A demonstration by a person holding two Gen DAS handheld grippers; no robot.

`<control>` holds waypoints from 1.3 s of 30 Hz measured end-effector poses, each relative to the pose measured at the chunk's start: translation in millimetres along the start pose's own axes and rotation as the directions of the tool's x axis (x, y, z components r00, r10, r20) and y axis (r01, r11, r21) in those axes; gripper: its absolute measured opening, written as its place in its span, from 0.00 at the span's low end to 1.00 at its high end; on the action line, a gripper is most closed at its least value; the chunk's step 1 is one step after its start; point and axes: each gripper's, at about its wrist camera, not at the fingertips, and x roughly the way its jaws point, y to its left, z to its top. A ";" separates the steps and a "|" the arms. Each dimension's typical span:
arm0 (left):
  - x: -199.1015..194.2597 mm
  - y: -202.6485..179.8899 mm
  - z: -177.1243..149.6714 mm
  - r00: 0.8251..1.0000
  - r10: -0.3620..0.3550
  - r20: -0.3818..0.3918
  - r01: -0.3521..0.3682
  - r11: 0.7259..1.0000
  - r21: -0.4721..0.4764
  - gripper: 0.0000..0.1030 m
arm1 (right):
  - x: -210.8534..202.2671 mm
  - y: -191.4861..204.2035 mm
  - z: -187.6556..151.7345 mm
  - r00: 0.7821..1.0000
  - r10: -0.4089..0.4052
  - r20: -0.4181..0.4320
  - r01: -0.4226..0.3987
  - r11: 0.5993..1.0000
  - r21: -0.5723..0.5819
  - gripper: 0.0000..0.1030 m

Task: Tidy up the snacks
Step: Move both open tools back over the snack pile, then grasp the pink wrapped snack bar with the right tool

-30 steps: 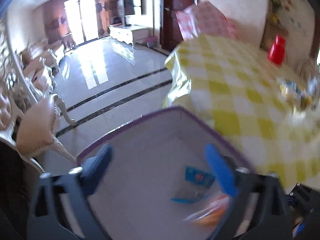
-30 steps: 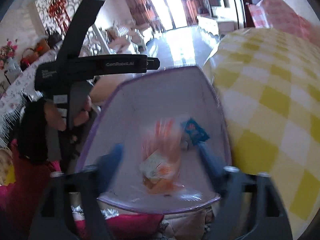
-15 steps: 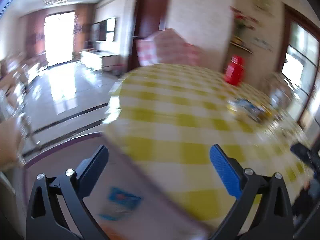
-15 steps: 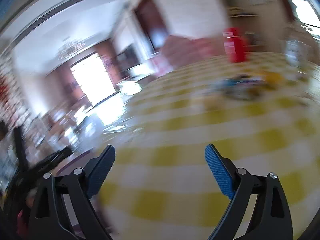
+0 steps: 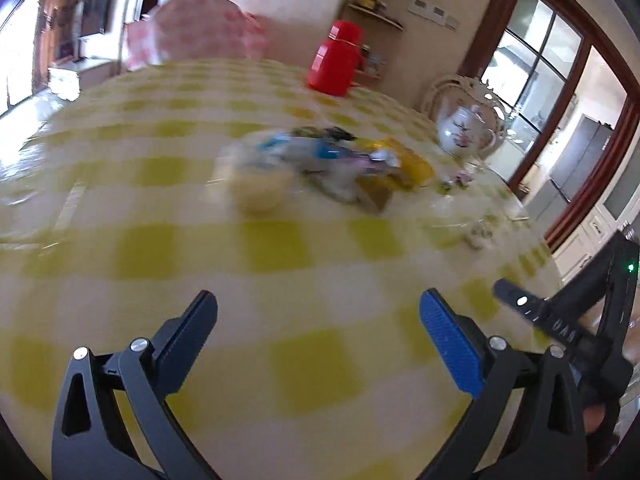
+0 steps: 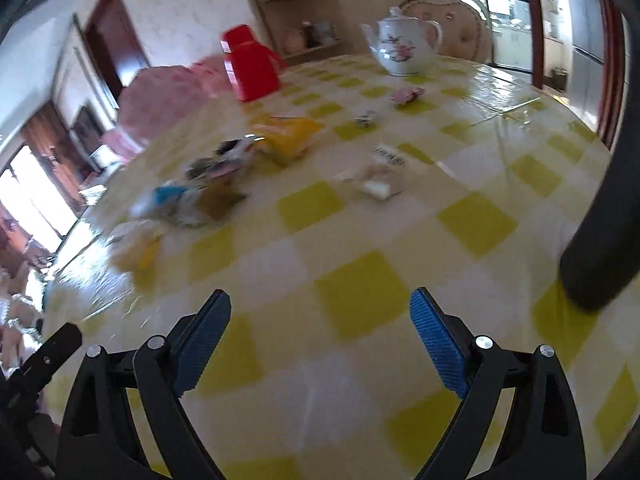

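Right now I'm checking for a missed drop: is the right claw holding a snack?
No, the right claw stands open with nothing between its fingers, only bare yellow-checked tablecloth showing through the gap.

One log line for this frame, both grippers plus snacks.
left gripper: open, empty | right gripper: open, empty | pile of wrapped snacks: on yellow-checked tablecloth, ahead, untouched

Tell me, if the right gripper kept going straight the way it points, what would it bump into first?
Probably the pale snack packet lying alone on the yellow-checked table. The open right gripper has only bare cloth before that, though fisheye depth is uncertain.
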 end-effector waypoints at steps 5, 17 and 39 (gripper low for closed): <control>50.2 -45.4 34.7 0.999 -0.020 0.029 0.020 1.000 0.011 0.98 | 25.2 -18.9 68.5 0.997 0.003 0.074 -0.014 0.989 0.148 0.86; 82.6 -72.7 51.8 0.980 -0.115 0.160 0.087 0.982 0.169 0.98 | 166.2 -105.3 227.6 0.984 -0.175 -0.018 0.163 0.869 0.467 0.86; 75.0 -42.8 62.0 0.981 -0.032 0.194 0.025 0.999 0.036 0.98 | 193.5 -85.7 195.5 0.937 -0.312 -0.156 0.329 0.938 0.105 0.20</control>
